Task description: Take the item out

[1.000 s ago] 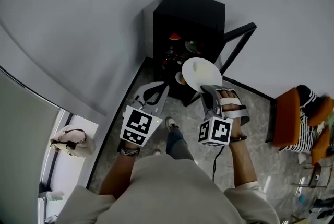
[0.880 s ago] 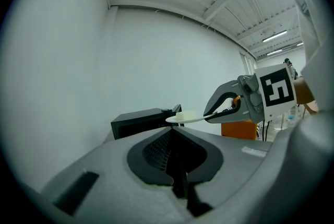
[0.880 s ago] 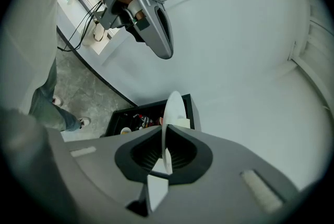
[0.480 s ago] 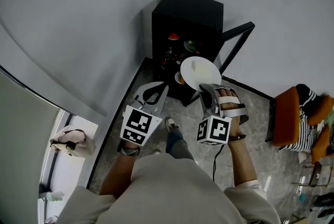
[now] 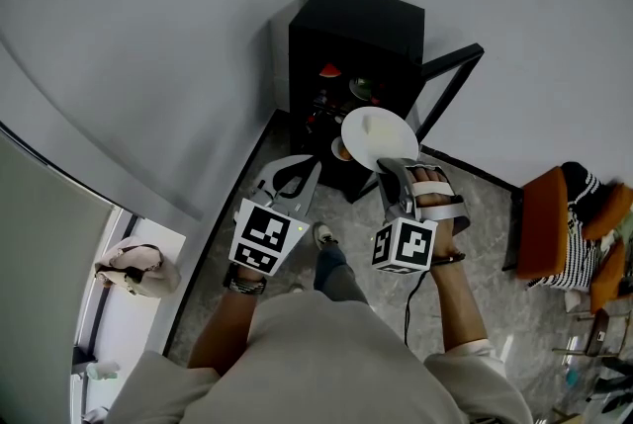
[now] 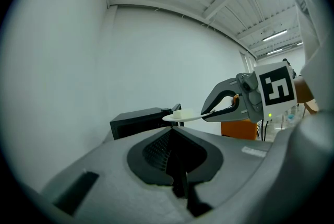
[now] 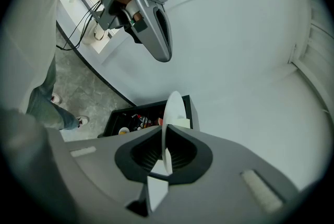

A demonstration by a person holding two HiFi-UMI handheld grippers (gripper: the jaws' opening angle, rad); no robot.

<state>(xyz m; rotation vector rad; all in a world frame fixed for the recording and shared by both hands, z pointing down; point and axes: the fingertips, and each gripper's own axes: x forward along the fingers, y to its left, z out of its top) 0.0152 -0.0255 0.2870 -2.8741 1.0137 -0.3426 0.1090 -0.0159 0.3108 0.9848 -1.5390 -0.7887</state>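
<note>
Right gripper view: right tool [image 7: 165, 127] clamps the white plate [image 7: 173, 107] by its rim; left tool [image 6: 171, 130] is closed, empty.

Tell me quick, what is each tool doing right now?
Left tool: closed, holding nothing.
Right tool: closed on the edge of the round white plate.

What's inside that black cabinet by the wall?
The black cabinet holds small things: a red thing, a green thing and a round cup-like thing lower down, all too small to name. The white plate held in the right gripper covers part of the inside.
</note>
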